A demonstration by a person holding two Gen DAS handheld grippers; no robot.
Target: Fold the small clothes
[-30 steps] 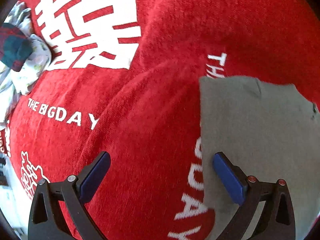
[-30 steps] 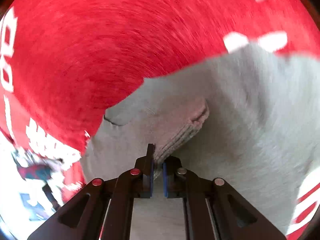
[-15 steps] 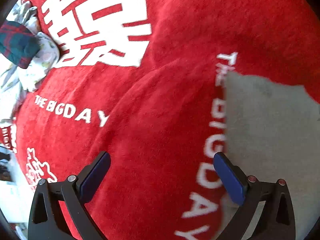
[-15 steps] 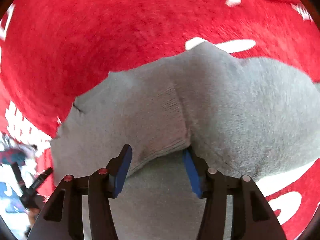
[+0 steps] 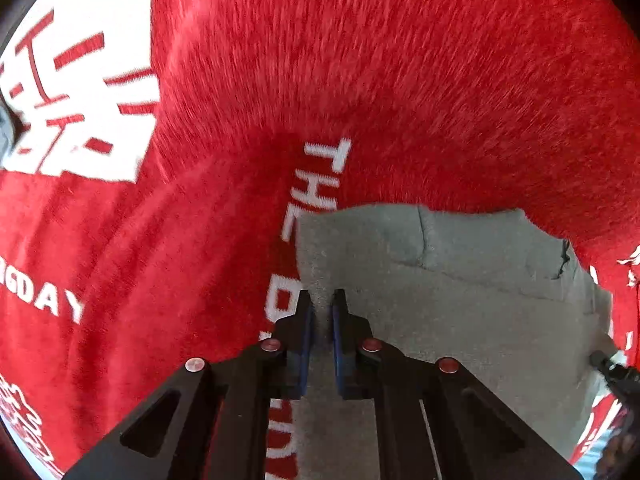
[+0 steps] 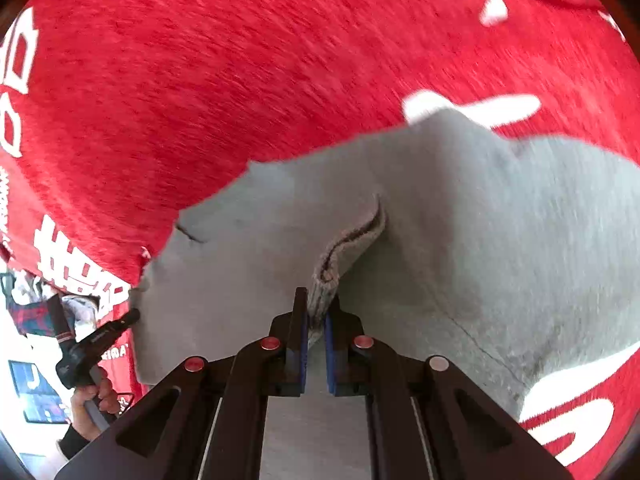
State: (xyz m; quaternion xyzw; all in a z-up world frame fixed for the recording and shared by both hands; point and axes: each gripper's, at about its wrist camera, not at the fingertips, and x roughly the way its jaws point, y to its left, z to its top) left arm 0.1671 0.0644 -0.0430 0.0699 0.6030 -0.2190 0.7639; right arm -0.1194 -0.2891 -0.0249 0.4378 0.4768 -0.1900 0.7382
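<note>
A small grey knit garment [image 5: 460, 312] lies flat on a red blanket. My left gripper [image 5: 320, 300] is shut on the garment's left edge, with grey cloth pinched between the blue pads. In the right wrist view the same grey garment [image 6: 460, 240] has a ribbed cuff [image 6: 340, 256] standing up in a fold. My right gripper [image 6: 316, 304] is shut on that cuff. The left gripper [image 6: 134, 314] also shows at the garment's far left corner, held by a person's hand [image 6: 94, 398].
The red blanket [image 5: 380, 60] with white lettering covers the whole work surface and bulges in soft folds. A heap of other clothes, one plaid [image 6: 32, 314], lies beyond the blanket's left edge. The tip of the right gripper [image 5: 610, 370] shows at the garment's right side.
The left gripper moved right onto the grey garment's edge and went from wide open to shut on it. The right gripper opened half a second ago and has shut again on the ribbed cuff.
</note>
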